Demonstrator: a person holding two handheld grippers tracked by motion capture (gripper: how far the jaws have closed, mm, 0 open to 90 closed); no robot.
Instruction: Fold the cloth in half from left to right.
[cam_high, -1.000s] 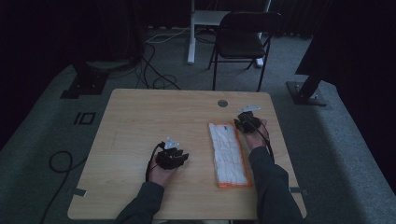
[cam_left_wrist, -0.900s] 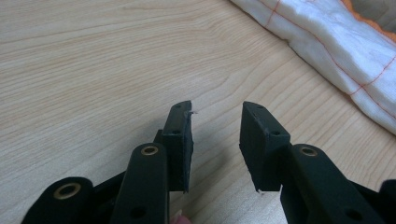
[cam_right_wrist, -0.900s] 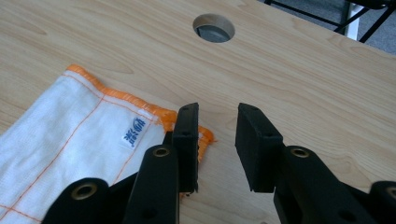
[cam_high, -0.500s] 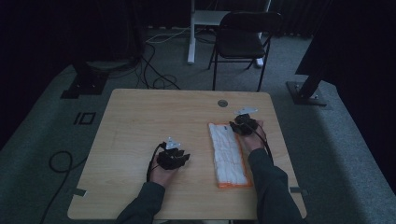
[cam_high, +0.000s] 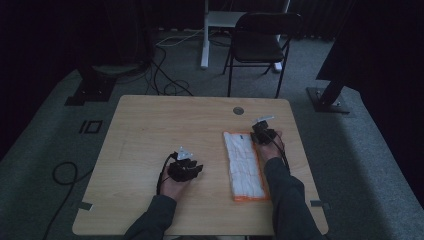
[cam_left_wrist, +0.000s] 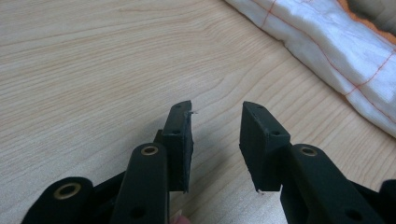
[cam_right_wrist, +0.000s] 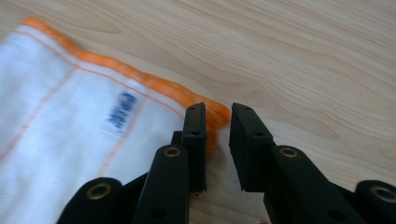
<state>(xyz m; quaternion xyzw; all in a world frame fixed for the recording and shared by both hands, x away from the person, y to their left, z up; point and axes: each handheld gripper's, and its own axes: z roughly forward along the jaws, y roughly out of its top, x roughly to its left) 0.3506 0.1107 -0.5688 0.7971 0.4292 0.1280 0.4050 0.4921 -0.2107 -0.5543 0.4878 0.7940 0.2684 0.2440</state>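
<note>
A folded white towel (cam_high: 243, 165) with an orange border lies lengthwise on the right half of the wooden table (cam_high: 165, 125). My right gripper (cam_high: 261, 134) is low at its far right corner. In the right gripper view the jaws (cam_right_wrist: 217, 109) straddle the orange corner of the towel (cam_right_wrist: 70, 107). They have just been closing, but a narrow gap remains and the pads do not press the cloth. My left gripper (cam_high: 192, 168) rests on the table left of the towel. Its jaws (cam_left_wrist: 215, 107) are open and empty, with the towel (cam_left_wrist: 336, 42) beyond them.
A round cable hole (cam_high: 238, 110) sits near the table's far edge, just beyond the towel. A dark folding chair (cam_high: 260, 40) stands behind the table. Cables (cam_high: 170, 87) and stand bases (cam_high: 327, 100) lie on the grey carpet.
My right gripper has sunk toward the towel's far right corner and its jaws have narrowed. The left gripper has stayed where it was.
</note>
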